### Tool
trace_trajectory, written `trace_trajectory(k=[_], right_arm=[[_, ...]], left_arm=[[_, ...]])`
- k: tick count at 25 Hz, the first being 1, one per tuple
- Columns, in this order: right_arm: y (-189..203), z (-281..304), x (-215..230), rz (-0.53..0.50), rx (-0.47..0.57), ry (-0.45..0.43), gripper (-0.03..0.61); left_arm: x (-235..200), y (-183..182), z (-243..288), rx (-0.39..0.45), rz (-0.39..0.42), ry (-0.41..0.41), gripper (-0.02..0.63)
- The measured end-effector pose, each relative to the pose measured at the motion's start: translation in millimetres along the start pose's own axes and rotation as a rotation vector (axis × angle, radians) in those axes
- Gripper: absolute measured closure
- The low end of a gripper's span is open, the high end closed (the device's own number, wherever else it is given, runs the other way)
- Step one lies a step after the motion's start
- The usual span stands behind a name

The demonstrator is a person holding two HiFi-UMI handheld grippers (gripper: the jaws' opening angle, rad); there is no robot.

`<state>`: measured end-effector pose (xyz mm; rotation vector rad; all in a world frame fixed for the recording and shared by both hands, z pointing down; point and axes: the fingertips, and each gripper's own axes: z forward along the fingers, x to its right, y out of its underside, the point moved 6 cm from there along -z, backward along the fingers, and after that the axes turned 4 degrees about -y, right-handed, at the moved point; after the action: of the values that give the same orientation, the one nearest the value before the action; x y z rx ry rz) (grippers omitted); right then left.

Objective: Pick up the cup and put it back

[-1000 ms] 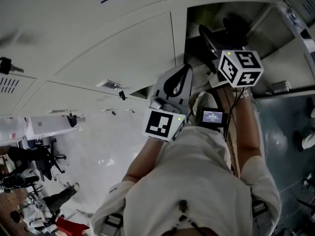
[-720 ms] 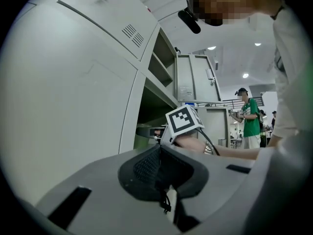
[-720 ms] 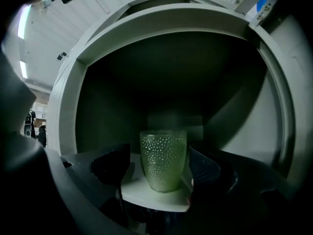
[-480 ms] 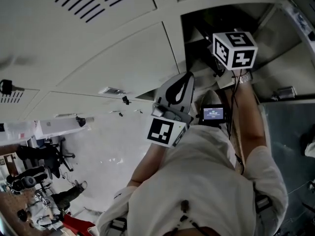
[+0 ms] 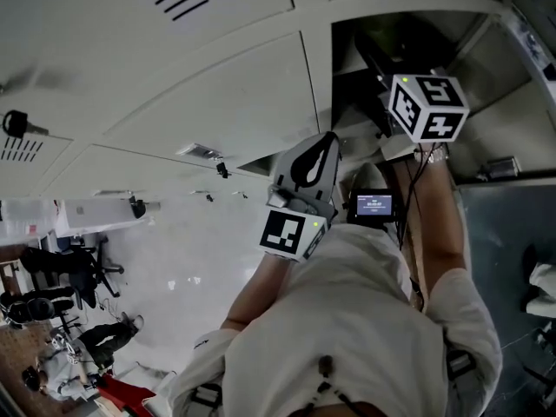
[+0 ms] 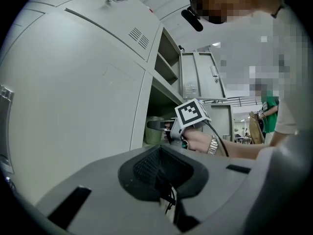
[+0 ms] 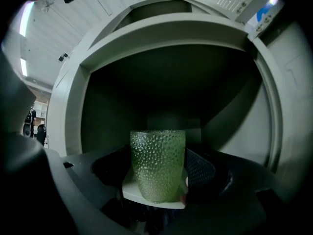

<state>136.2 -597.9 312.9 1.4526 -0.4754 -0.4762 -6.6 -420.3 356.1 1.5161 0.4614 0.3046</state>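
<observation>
A green dimpled glass cup (image 7: 157,160) stands upright between the jaws of my right gripper (image 7: 159,177), which is shut on it. Behind the cup is the dark inside of an open locker compartment (image 7: 166,89). The left gripper view shows the same cup (image 6: 153,131) at the compartment's mouth, in front of the right gripper's marker cube (image 6: 191,114). In the head view the right gripper (image 5: 375,63) reaches into the dark opening and the cup is hidden. My left gripper (image 5: 328,141) is held by the person's chest, shut and holding nothing, apart from the cup.
Grey metal locker doors (image 5: 200,85) fill the left side, one with a key (image 5: 17,125) in its lock. An open locker door (image 6: 200,77) stands beyond the right hand. Office chairs (image 5: 61,276) and white floor (image 5: 191,268) lie below.
The right gripper's marker cube rose toward the locker opening, then came back down a little and to the right. The left gripper has hardly moved.
</observation>
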Motion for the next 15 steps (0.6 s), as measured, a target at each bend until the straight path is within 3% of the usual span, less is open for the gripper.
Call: trace_trajectory(k=[15], right_arm=[[-1.8,-136.2,-49.6,-0.041,0.019,0.093,0.238]], left_arm=[[16.9,28.2,-25.9,-0.039,-0.042,0.078,0.604]])
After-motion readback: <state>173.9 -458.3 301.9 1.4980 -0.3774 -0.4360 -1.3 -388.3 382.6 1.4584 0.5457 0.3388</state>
